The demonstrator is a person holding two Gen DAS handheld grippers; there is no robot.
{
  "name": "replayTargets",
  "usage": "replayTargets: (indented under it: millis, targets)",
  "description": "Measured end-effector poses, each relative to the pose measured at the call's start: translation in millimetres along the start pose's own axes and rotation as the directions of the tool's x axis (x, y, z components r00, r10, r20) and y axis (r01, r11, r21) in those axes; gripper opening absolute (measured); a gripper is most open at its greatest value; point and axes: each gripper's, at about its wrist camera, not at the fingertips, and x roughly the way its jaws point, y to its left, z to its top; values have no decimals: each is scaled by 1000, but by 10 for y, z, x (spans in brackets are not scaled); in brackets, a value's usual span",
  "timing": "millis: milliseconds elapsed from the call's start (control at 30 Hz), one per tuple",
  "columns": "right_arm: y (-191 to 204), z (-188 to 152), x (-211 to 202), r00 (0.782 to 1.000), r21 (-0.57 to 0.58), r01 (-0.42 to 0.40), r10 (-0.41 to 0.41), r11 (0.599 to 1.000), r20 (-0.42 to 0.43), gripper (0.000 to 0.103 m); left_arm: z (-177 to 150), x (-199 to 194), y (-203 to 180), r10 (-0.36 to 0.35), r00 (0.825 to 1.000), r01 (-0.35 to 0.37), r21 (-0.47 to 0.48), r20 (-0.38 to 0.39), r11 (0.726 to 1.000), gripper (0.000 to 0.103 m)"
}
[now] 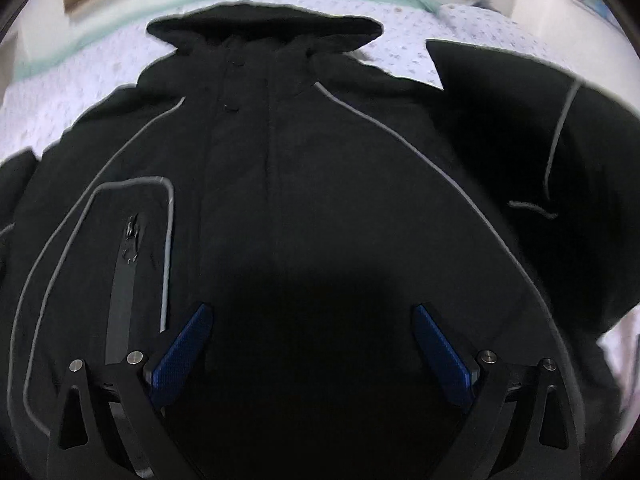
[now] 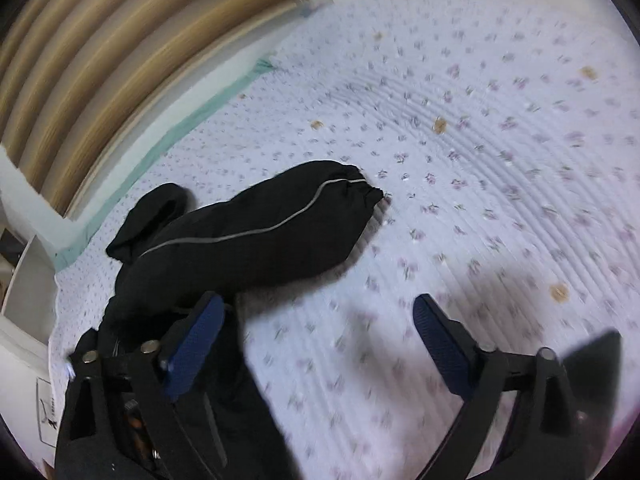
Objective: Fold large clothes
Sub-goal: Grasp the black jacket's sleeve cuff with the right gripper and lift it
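Black padded jacket with grey piping (image 1: 304, 168) lying front-up on lilac floral quilted bedspread (image 2: 480, 160), left gripper (image 1: 312, 344) hovering spread apart over its front, right gripper (image 2: 316, 340) gaping beside outstretched sleeve (image 2: 256, 228).

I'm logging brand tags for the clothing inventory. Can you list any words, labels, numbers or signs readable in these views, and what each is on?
No text can be read in either view.
Black jacket: no legible brand, label or number on its front, chest pocket or sleeve.
White sheet or card at the lower left edge of the right wrist view: a small dark figure and marks, too small and blurred to read.
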Motion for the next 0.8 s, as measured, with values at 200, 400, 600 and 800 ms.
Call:
replayTargets:
  millis: [200, 400, 600, 800]
  targets:
    - [-224, 296, 717, 994, 91, -60, 67, 994, -81, 80, -108, -43, -44, 4, 998, -5, 13, 68, 1000, 101]
    - [-289, 432, 1409, 981, 200, -153, 172, 968, -84, 49, -144, -31, -69, 23, 996, -26, 29, 92, 999, 102]
    - [-141, 526, 1208, 989, 119, -147, 147, 982, 10, 17, -133, -72, -64, 34, 995, -38, 39, 92, 999, 102]
    - [-135, 791, 293, 973, -95, 85, -62, 992, 222, 15, 84, -620, -517, -5, 983, -33, 208, 182, 978, 96]
